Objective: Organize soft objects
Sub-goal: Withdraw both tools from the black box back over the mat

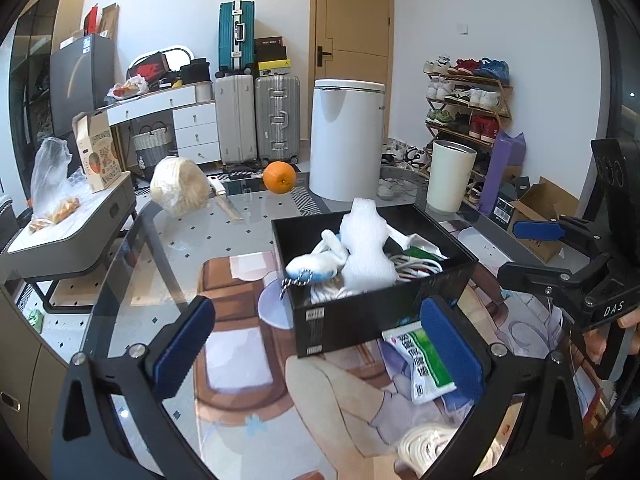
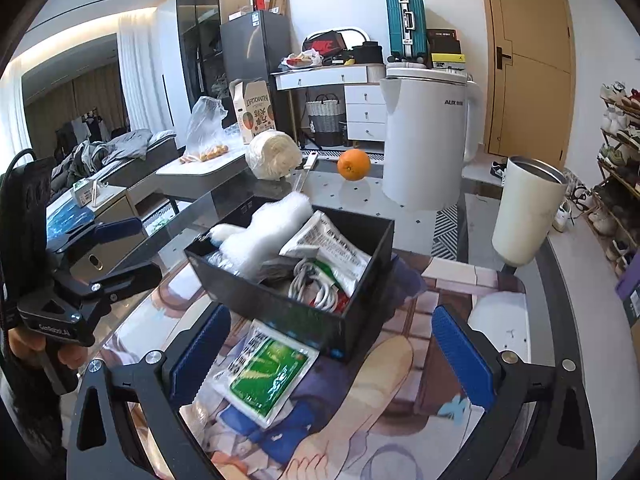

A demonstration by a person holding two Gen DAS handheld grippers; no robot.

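Black cardboard walls mark the one open box [image 1: 362, 312] on the glass table [image 1: 208, 240], and it already holds most of the soft things: one white foam wrap [image 1: 366, 240] standing tall, one blue-and-white plush [image 1: 316, 266] draped over the near rim, one printed sachet [image 2: 332, 242] lying flat and one coil of grey cable [image 2: 316, 286]. Outside it, touching the near wall, lies one green-and-white packet [image 2: 266, 376]; in the left wrist view a coil of white rope [image 1: 430, 446] shows at the bottom edge, near that packet.

The step in hand looks like a pause between placements. The left gripper [image 1: 320, 354] and the right gripper [image 2: 330, 354] each stand with jaws spread wide and nothing between the blue pads pressed; the packet merely lies on the table below the right gripper.

The next move probably calls for the right gripper to drop onto the packet, pinch its edge and lift it over the wall into the box.

Hard things stay apart at the far side: one white appliance [image 2: 424, 140], one cream tumbler [image 2: 524, 216] and one orange [image 2: 354, 165].
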